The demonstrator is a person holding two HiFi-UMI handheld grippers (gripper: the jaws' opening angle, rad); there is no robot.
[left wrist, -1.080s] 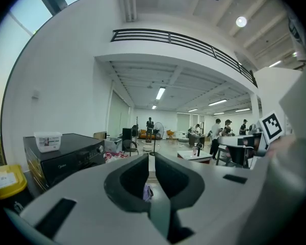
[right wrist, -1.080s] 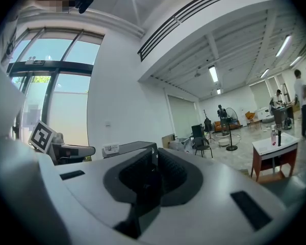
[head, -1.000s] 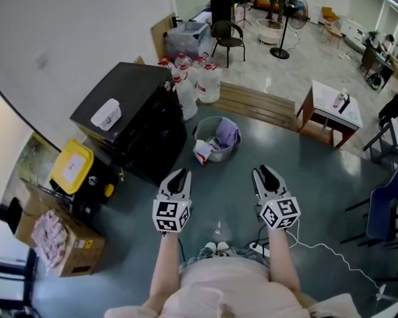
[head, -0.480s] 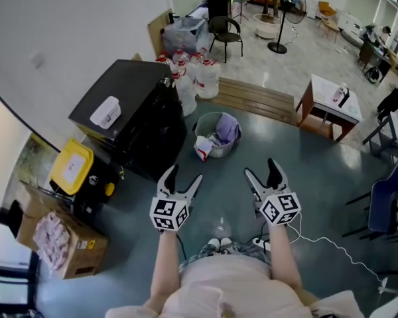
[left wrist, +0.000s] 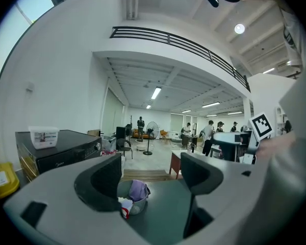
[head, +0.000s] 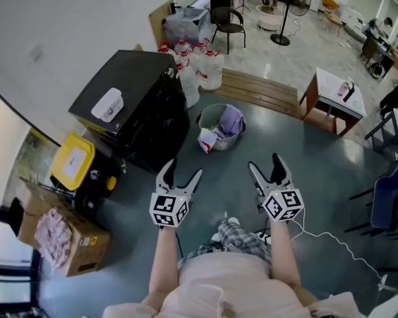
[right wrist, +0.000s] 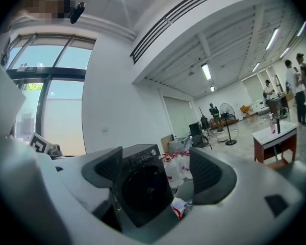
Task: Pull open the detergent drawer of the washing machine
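The black front-loading washing machine point(head: 129, 105) stands at the left of the head view, shut, with a white box point(head: 107, 105) on its lid. Its dark door and control strip fill the middle of the right gripper view point(right wrist: 142, 188); in the left gripper view the washing machine point(left wrist: 61, 149) sits at the left edge. I cannot make out the drawer front. My left gripper point(head: 184, 171) hangs right of the machine and clear of it, jaws opening with nothing between them. My right gripper point(head: 265, 164) is open and empty, farther right.
A metal basket of clothes point(head: 220, 128) sits on the floor ahead of the grippers. Water jugs point(head: 199, 71) and a wooden bench point(head: 259, 95) lie beyond it. A yellow-lidded bin point(head: 71, 164) and a cardboard box point(head: 60, 237) stand left. A white cable point(head: 331, 250) trails right.
Both grippers went from shut to wide open. They shifted slightly toward the machine, and the person's leg has stepped forward beneath them.
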